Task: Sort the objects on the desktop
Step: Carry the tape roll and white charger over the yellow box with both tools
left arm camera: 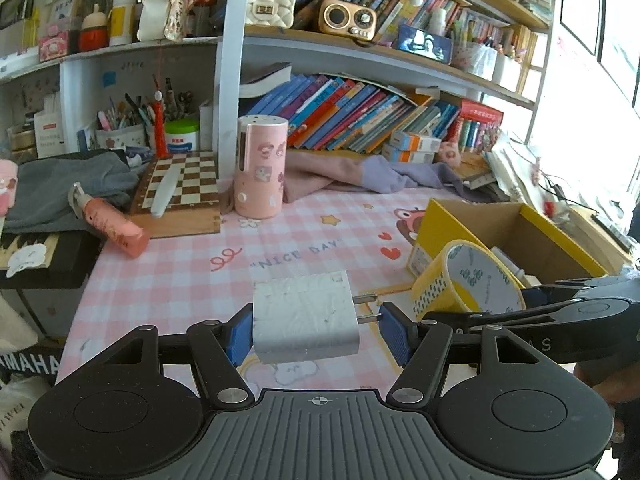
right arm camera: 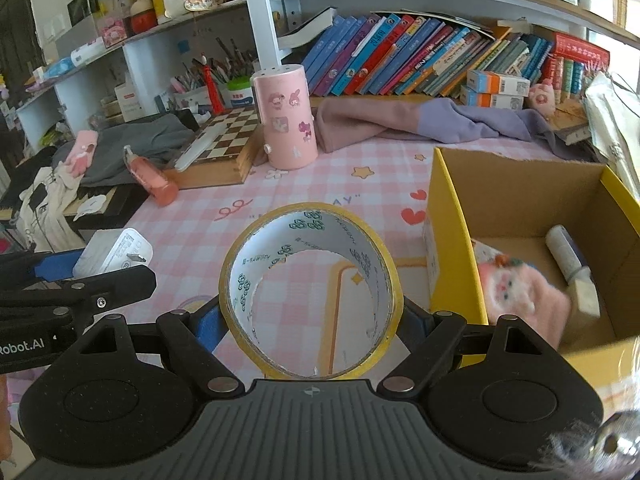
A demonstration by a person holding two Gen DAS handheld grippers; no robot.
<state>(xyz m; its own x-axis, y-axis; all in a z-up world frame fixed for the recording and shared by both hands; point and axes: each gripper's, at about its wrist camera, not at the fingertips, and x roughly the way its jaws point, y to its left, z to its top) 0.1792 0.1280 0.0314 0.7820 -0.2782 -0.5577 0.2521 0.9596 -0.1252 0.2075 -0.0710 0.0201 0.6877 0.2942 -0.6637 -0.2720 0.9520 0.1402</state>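
Note:
My left gripper [left arm camera: 316, 330] is shut on a white plug charger [left arm camera: 306, 318], held above the pink checked desk mat [left arm camera: 180, 280]; its prongs point right. The charger also shows in the right wrist view [right arm camera: 114, 254]. My right gripper [right arm camera: 312, 320] is shut on a roll of yellow tape [right arm camera: 310, 292], held just left of the yellow cardboard box [right arm camera: 448, 216]. The tape also shows in the left wrist view [left arm camera: 468, 284], beside the box [left arm camera: 444, 224]. The box holds a pink plush item [right arm camera: 520, 300] and a white lint roller [right arm camera: 568, 256].
A pink cylinder holder [left arm camera: 262, 166] stands at the mat's back. A chessboard box [left arm camera: 180, 192] and a pink bottle [left arm camera: 114, 226] lie at the left. Crumpled pink and purple cloth [left arm camera: 360, 176] lies before leaning books. Grey cloth [left arm camera: 68, 184] lies far left.

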